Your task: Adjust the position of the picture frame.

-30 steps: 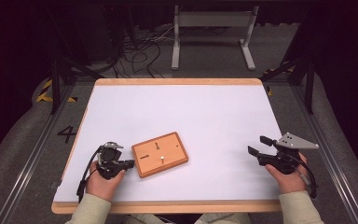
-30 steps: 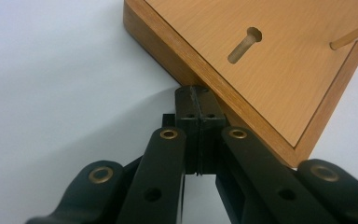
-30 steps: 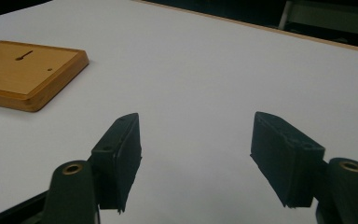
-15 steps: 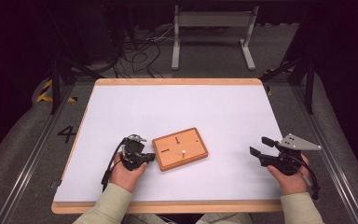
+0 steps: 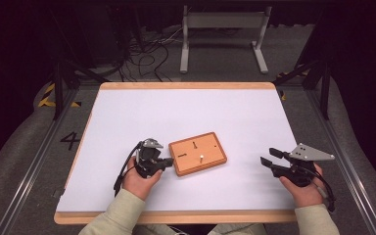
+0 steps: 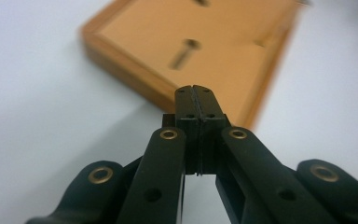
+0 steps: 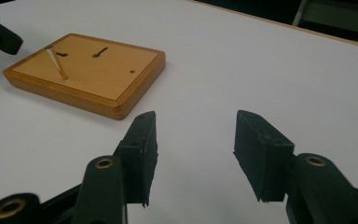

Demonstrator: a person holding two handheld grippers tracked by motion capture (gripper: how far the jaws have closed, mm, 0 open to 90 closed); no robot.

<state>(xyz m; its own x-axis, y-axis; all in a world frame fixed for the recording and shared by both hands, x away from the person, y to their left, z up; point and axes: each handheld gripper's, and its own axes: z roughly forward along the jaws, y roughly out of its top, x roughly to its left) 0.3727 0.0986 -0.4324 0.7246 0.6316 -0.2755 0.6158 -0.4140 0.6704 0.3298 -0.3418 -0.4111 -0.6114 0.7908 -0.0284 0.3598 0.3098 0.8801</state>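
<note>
The fingers of the left gripper (image 5: 169,161), shut on nothing, have pushed the flat wooden board (image 5: 198,152) rightward across the white bench (image 5: 186,112), toward the right gripper (image 5: 267,162), whose empty fingers have just been closing partway.

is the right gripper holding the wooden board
No, the right gripper has its jaws apart over bare table, with the wooden board lying farther off.

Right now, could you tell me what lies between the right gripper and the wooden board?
Nothing: in the high view only bare white table top separates the right gripper from the wooden board, and the right gripper view shows the same.
</note>
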